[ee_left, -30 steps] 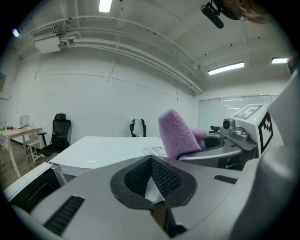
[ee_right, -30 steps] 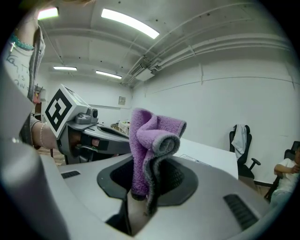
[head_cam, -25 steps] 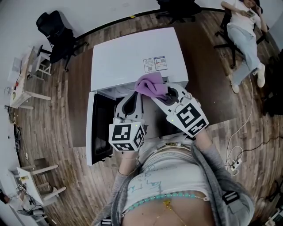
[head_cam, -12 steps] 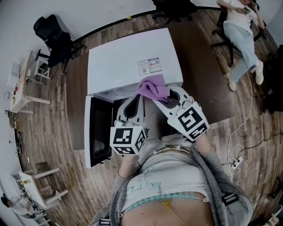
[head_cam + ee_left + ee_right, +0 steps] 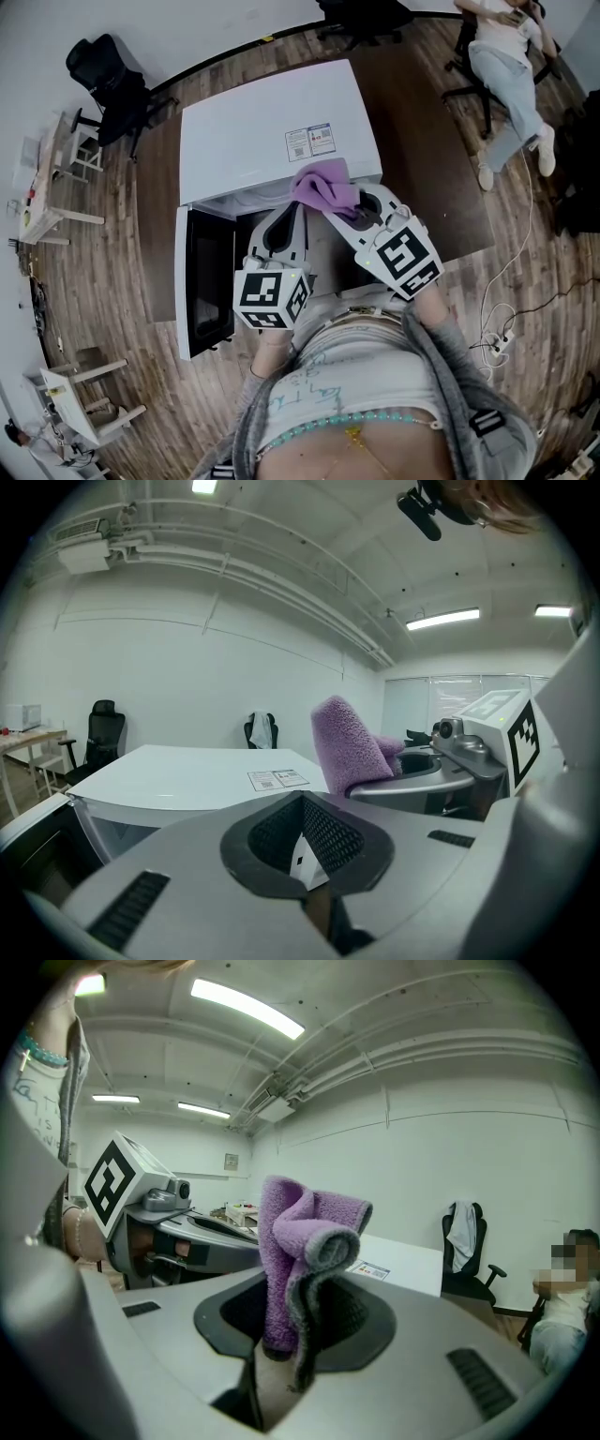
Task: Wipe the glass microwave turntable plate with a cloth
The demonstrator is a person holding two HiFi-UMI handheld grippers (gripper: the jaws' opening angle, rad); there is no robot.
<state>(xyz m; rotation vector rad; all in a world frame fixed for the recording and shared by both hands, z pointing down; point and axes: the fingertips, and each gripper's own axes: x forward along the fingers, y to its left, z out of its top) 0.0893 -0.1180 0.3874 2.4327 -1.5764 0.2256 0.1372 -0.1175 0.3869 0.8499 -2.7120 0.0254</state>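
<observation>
The right gripper keeps its jaws clamped on the fluffy purple cloth. The left gripper has its jaws closed, empty. Both stay before the open white microwave, so wiping has likely not begun.

Bright overhead light, fisheye-warped edges

The microwave is standing with its door hanging fully open to the left of its front, barring approach from that side. Directly before its front opening, the left gripper and right gripper are sitting close side by side, leaving only a narrow gap between them. The purple cloth is bulging over the microwave's upper front edge. Right of the microwave, bare table is offering passage.
</observation>
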